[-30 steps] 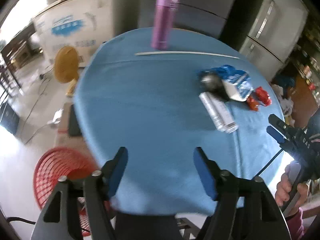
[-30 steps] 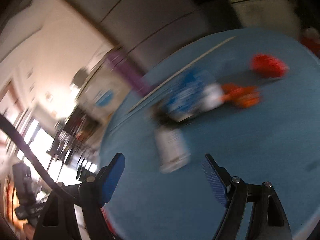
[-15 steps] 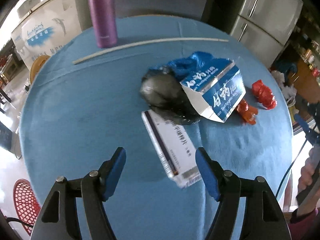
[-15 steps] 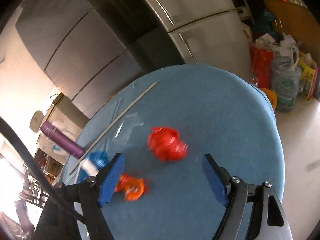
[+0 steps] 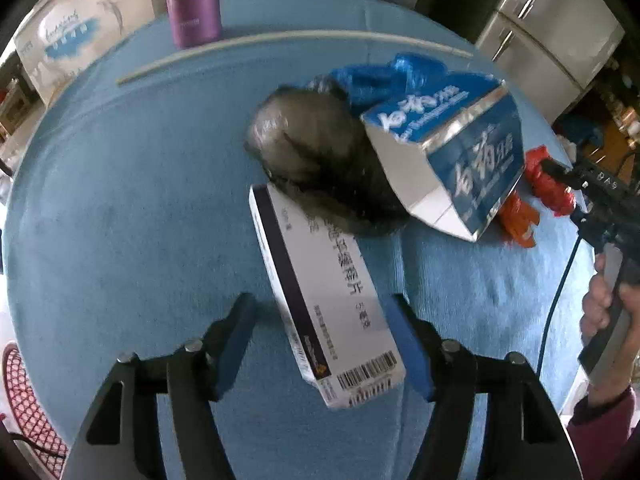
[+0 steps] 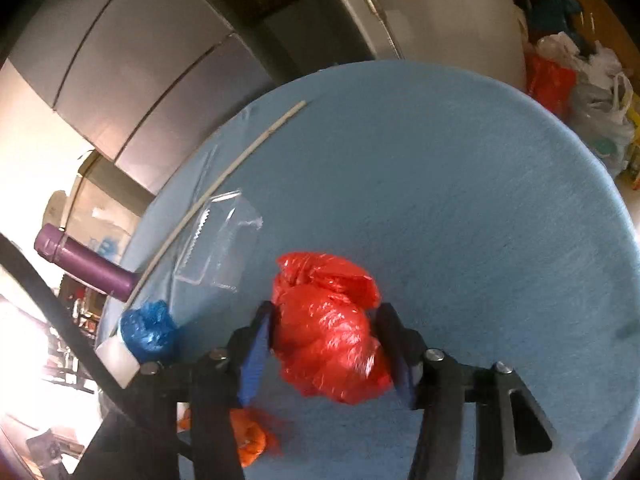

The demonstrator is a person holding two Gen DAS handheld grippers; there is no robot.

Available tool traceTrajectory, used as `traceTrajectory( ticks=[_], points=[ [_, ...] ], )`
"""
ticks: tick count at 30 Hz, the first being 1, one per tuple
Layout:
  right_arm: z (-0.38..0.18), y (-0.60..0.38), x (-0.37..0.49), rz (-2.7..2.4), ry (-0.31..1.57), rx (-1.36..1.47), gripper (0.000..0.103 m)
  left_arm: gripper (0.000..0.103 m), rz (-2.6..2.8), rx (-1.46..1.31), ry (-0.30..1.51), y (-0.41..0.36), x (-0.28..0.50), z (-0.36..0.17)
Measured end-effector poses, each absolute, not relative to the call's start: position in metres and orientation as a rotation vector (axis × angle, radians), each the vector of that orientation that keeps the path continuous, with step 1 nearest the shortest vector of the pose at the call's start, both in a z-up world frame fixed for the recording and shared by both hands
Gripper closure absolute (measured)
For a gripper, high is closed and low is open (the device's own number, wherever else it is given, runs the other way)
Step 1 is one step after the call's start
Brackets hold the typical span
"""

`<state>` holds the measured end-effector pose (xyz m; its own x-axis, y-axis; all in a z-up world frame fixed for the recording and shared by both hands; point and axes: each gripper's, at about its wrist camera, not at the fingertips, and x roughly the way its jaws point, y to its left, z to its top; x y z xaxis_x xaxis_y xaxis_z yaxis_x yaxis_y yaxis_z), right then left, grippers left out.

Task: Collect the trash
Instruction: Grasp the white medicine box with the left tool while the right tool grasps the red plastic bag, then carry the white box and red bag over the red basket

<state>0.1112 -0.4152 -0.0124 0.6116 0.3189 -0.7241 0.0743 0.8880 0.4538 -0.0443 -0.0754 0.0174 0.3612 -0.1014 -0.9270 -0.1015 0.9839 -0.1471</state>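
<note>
Both our grippers have just been closing: left gripper straddling the white rectangular cardboard box, right gripper pinching the crumpled red plastic bag, whose grip only its own camera shows.

A round tabletop under a blue cloth carried everything. At its far side a purple flask stood upright, just behind a long pale stick lying across the cloth. Beyond the tabletop were steel-grey refrigerators and a white chest freezer with blue print. A red mesh basket sat on the floor. Filled plastic bags were heaped on the floor near the refrigerators.
</note>
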Motion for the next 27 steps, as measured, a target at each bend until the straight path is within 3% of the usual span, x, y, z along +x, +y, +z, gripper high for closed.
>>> traceTrajectory(
  ticks=[2, 10, 27],
  points=[
    [-0.007, -0.405, 0.101, 0.11, 0.888, 0.413, 0.056, 0.052, -0.012, -0.167, 1.204, -0.073, -0.046, 0.018],
    [0.015, -0.385, 0.038, 0.188, 0.807, 0.447, 0.056, 0.053, -0.051, -0.199, 1.189, -0.036, -0.076, 0.026],
    [0.041, -0.281, -0.081, 0.46, 0.768, 0.466, 0.056, 0.053, 0.018, -0.071, 0.881, 0.025, -0.198, 0.12]
  ],
)
